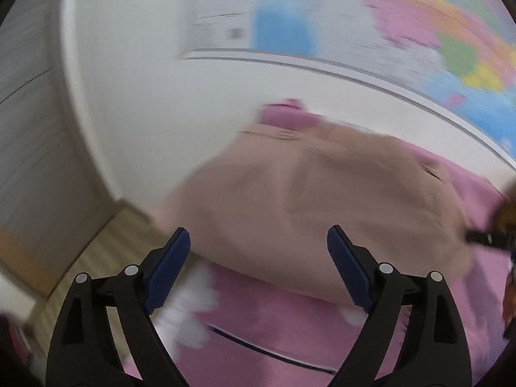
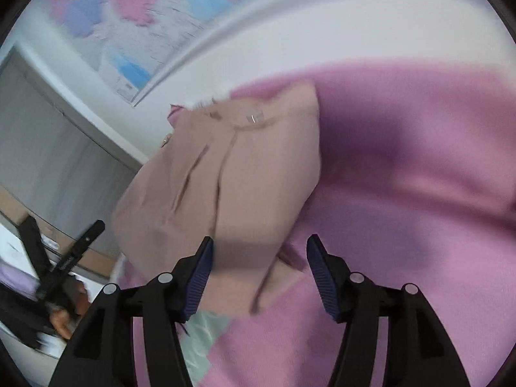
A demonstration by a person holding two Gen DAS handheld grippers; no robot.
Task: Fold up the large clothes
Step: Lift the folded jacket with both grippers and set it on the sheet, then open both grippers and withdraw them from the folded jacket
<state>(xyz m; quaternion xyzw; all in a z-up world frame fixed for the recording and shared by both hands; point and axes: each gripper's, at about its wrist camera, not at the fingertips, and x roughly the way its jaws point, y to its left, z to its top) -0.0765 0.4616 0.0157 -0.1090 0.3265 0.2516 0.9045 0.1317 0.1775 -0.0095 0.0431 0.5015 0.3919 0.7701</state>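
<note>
We are hovering over a beige garment (image 1: 306,200), already folded into a rough rectangle on the pink bedspread (image 2: 419,193) below a wall map (image 1: 419,32). Our left gripper (image 1: 258,242) and right gripper (image 2: 259,251) are both spread and gripping nothing. For a clean next fold, we are judging it best to pinch both near corners evenly and lift together.
</note>
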